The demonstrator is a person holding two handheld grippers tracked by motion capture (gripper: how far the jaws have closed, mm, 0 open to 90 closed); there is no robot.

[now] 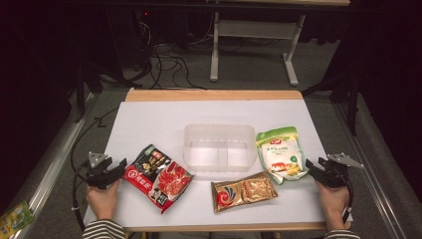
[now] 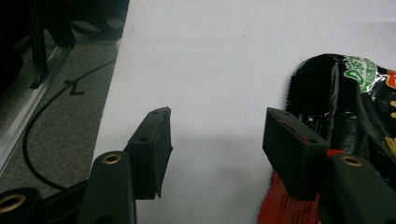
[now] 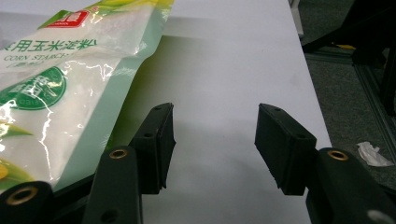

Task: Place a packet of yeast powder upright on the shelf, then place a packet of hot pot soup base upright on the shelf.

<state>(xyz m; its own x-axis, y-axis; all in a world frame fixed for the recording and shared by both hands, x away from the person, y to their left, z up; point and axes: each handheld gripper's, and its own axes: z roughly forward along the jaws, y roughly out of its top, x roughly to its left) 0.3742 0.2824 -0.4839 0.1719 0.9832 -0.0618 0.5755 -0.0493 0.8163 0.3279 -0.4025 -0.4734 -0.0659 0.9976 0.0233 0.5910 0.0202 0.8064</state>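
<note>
A clear plastic container (image 1: pixel 219 147) stands empty in the middle of the white table (image 1: pixel 164 117). To its left lies a red and black packet (image 1: pixel 157 177) (image 2: pixel 350 93); in front of it lies a gold and brown packet (image 1: pixel 244 191); to its right lies a white and green corn starch bag (image 1: pixel 279 154) (image 3: pixel 56 79). My left gripper (image 1: pixel 118 168) (image 2: pixel 215 128) rests open at the table's left edge, with the red and black packet just beside its right jaw. At the table's right edge my right gripper (image 1: pixel 311 167) (image 3: pixel 215 128) is open beside the starch bag, nothing between its jaws.
Black cables (image 1: pixel 169 64) trail over the grey floor behind the table, near a white table frame (image 1: pixel 254 30). A metal rail (image 1: pixel 45 169) runs along the left, with a green packet (image 1: pixel 15 216) on the floor by it. A white scrap (image 3: pixel 373 154) lies on the floor at right.
</note>
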